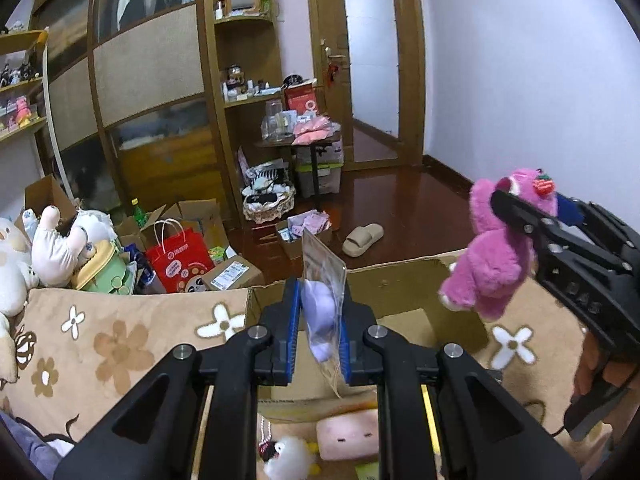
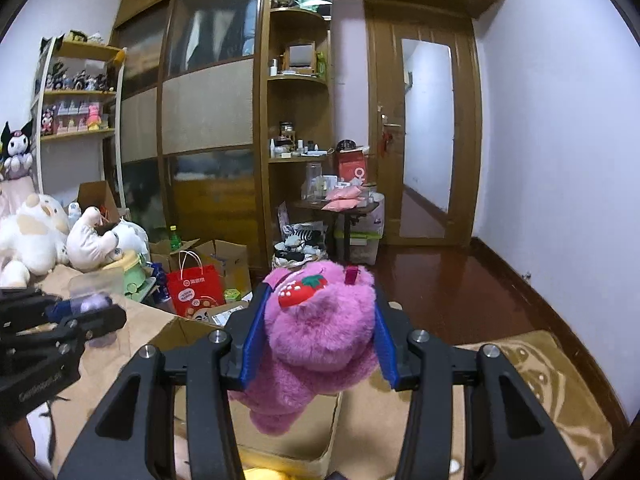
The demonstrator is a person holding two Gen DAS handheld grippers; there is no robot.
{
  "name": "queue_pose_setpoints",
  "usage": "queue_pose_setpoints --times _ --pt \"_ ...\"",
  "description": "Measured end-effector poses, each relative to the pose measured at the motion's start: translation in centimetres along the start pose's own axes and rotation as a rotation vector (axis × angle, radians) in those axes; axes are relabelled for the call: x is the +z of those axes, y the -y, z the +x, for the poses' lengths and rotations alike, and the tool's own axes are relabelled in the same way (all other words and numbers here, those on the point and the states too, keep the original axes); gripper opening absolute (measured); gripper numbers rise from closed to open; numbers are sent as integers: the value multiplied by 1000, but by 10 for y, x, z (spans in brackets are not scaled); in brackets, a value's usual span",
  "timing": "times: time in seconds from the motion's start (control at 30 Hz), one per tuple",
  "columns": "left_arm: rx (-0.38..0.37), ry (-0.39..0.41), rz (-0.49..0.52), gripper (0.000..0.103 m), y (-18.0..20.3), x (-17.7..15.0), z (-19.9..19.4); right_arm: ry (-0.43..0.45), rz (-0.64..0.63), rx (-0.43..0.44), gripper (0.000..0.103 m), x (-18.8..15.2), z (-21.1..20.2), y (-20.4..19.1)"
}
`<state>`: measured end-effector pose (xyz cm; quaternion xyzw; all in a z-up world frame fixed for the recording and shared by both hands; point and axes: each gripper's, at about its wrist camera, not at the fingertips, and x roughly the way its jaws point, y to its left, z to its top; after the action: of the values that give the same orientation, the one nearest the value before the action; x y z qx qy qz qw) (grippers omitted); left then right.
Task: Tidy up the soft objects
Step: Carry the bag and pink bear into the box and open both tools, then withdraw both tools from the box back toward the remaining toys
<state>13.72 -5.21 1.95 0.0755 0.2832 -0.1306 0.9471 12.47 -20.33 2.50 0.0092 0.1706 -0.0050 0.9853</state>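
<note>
Looking along the left gripper [image 1: 320,328] in its own wrist view, the blue-padded jaws stand narrowly apart and pinch a clear plastic packet [image 1: 325,280] with a pale lilac soft toy sealed inside; the packet's long axis runs upright, in line with the fingers, its glossy top edge poking above them. Directly below and just ahead lies the open cardboard box [image 1: 400,280], set on a tan flower-print blanket [image 1: 120,344], so the packet looks to need only a downward move to land inside; a pink block-shaped plush [image 1: 347,436] and a small white fluffy toy [image 1: 288,460] already lie at the box's near end. To the right, above the box's far right corner, the right gripper [image 1: 516,208] carries a pink bear plush [image 1: 496,256] by the head, its body hanging down and slightly left. In the right wrist view, that gripper [image 2: 316,320] is about half closed, its blue pads pressed into either side of the bear's [image 2: 320,332] head, the shaggy fur bulging between them; a red strawberry charm [image 2: 302,290] sits on top, and the limp body dangles over the box's [image 2: 304,432] right-hand wall. Both loads hang over the box, neither plainly nearer. The bear is squashy and will sag on release; the packet is slick and stiffer, and could slide. The left gripper [image 2: 76,316] shows at the left edge, the packet [image 2: 94,284] blurred.
</note>
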Motion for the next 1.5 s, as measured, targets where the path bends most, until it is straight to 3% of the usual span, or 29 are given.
queue_pose_setpoints --times 0.33,0.63,0.83,0.93,1.0,1.1,1.2,1.43,1.5 --pt "-35 -78 -38 16 -13 -12 49 -32 -11 8 50 -23 28 -4" --pt "-19 -143 -62 16 -24 -25 75 -50 -64 22 53 -44 43 -17" --pt "-12 -175 -71 23 -25 -31 81 -75 -71 37 53 -50 47 -22" --pt "-1 -192 -64 33 -26 -33 82 -86 -48 37 64 -51 45 -18" --pt "-6 -208 -57 62 -26 -33 79 -92 -18 34 70 -52 42 -13" --pt "12 -182 -50 71 -26 -29 68 -121 22 58 71 -51 41 -5" --pt "23 -165 -72 86 -29 -25 57 -122 54 46 85 -51 36 2" --pt "17 -176 -110 98 -45 -25 43 -121 80 11 103 -47 16 3" --pt "34 -183 -110 98 -50 -28 39 -110 91 -2 103 -47 7 3"
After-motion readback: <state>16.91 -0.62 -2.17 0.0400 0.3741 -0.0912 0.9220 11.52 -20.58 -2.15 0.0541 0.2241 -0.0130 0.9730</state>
